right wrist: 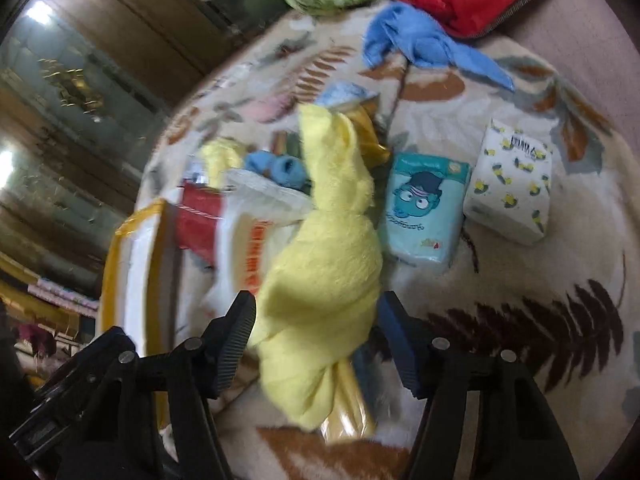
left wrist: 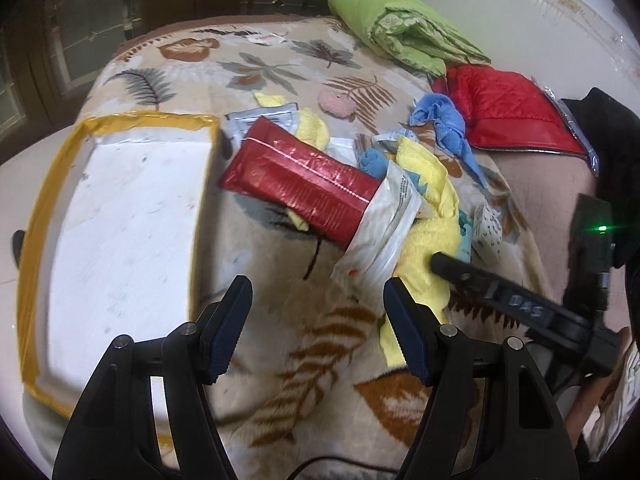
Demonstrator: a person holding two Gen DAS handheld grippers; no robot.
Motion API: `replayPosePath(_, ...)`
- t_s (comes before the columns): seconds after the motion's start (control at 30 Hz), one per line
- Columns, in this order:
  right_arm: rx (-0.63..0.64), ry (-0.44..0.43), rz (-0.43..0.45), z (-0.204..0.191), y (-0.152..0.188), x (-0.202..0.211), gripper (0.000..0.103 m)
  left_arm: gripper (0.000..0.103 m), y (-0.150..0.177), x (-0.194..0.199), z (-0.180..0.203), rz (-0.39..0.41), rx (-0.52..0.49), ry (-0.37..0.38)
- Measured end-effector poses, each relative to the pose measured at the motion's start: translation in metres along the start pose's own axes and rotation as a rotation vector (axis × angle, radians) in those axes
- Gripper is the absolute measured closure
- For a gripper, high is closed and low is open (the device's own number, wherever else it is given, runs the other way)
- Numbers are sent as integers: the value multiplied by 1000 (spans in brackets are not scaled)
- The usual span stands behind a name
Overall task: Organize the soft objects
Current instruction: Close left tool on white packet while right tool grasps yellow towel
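Observation:
A yellow towel (right wrist: 324,264) lies bunched on the leaf-patterned blanket (left wrist: 312,360) between the open fingers of my right gripper (right wrist: 316,340); the jaws stand around it without closing. The towel also shows in the left wrist view (left wrist: 428,216), with a right gripper finger (left wrist: 452,266) on it. My left gripper (left wrist: 318,320) is open and empty above the blanket, beside the white box with yellow tape edges (left wrist: 120,232). A red packet (left wrist: 296,184), a white packet (left wrist: 380,232) and blue cloths (left wrist: 440,120) lie in the pile ahead.
A teal tissue pack (right wrist: 424,208) and a white patterned tissue pack (right wrist: 512,184) lie right of the towel. A red quilted jacket (left wrist: 508,116), a green folded quilt (left wrist: 400,28) and a pink round pad (left wrist: 338,102) lie further back. A dark cabinet (left wrist: 80,40) stands beyond.

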State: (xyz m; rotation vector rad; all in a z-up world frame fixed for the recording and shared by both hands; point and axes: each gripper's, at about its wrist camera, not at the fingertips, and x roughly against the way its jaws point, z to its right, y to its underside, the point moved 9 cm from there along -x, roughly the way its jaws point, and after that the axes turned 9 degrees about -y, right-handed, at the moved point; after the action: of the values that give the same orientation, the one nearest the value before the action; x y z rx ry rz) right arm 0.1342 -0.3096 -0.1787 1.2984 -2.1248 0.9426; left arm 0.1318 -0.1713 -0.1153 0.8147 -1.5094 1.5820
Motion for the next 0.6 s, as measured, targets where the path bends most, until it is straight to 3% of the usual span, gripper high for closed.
replayPosePath(0.07, -20, 24, -23, 9, 4, -3, 51, 34, -7, -10, 9, -7, -13, 22)
replayPosePath(0.1, -27, 58, -25, 17, 8, -1, 68, 34, -11, -17, 15, -14, -30, 26)
replayPosePath(0.13, -31, 42, -28, 16, 8, -2, 78, 34, -13, -21, 20, -17, -45, 28)
replayPosePath(0.2, -11, 30, 7, 10, 6, 7, 88, 34, -22, -31, 32, -8, -81, 30)
replayPosePath(0.33, 62, 34, 84, 0, 2, 28, 93, 34, -30, -50, 57, -19, -119, 92)
replayPosePath(0.4, 72, -5, 97, -1, -6, 23, 93, 37, -32, -59, 71, -28, -139, 106)
replayPosePath(0.43, 65, -1, 100, 3, -7, 24, 93, 41, -31, -67, 72, -38, -148, 76)
replayPosePath(0.5, 49, -8, 100, 6, -10, 24, 93, 63, -27, -85, 71, -98, -137, 58)
replayPosePath(0.57, 43, -2, 96, 9, -10, 25, 93, 64, -24, -88, 67, -110, -97, 82)
replayPosePath(0.6, 46, 11, 97, 10, -8, 28, 94, 70, -24, -84, 65, -99, -79, 98)
